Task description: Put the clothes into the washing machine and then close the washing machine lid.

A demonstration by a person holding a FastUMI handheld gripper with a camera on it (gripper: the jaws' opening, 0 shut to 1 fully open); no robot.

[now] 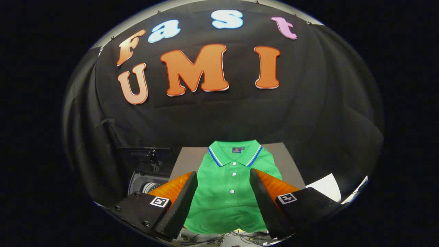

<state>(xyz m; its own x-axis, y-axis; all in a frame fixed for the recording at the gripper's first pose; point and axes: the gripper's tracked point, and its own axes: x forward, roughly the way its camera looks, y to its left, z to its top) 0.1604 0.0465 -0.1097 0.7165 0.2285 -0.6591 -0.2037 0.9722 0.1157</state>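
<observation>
A folded green polo shirt (231,192) with a blue-and-white striped collar lies flat on a grey table (289,161). My gripper (223,177) hovers above the shirt, open, with one finger over each side of it and the button placket showing in the gap. Nothing is held between the fingers (187,199). To the left of the table, lower down, stands the washing machine (145,181), dark, with its lid (144,152) raised and part of the drum opening showing behind the left finger.
Black cloth walls close the booth behind and on both sides. A white sheet (325,187) lies at the table's right. Cables (219,238) trail on the floor below the table's near edge.
</observation>
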